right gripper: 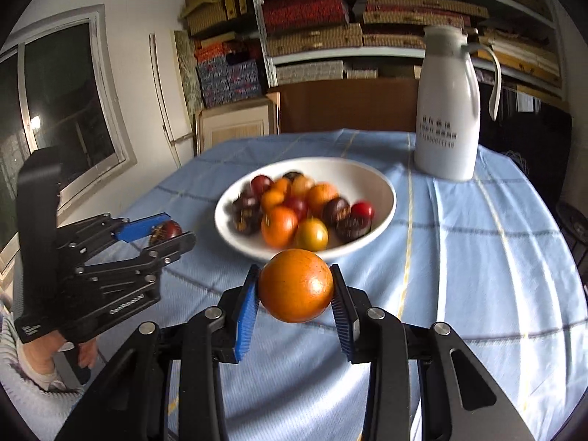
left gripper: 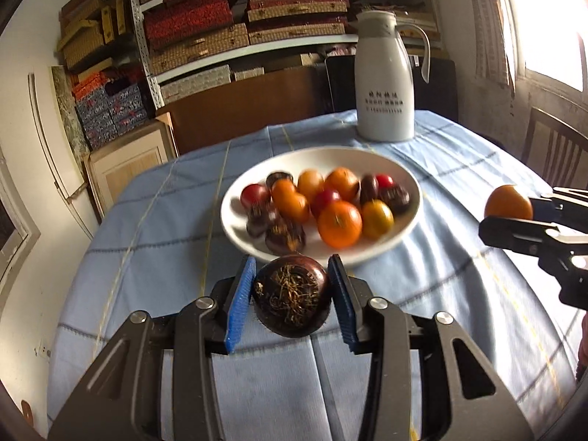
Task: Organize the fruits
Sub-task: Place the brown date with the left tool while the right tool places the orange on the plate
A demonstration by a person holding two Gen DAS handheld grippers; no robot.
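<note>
1. Fruits: mixed oranges, red tomatoes & dark round ones piled in white bowl (left gripper: 411, 217) mid-bench; bench (left gripper: 147, 257) has blue checked cloth
2. Left hand-held gripper (left gripper: 292, 296) clamps a dark brown fruit (left gripper: 292, 301) w/ dried fibres on top, just in front of bowl
3. Right hand-held gripper (right gripper: 296, 286) clamps an orange (right gripper: 296, 286), near bowl's front rim
4. White jug (right gripper: 448, 110) stands behind bowl, to the right
</note>
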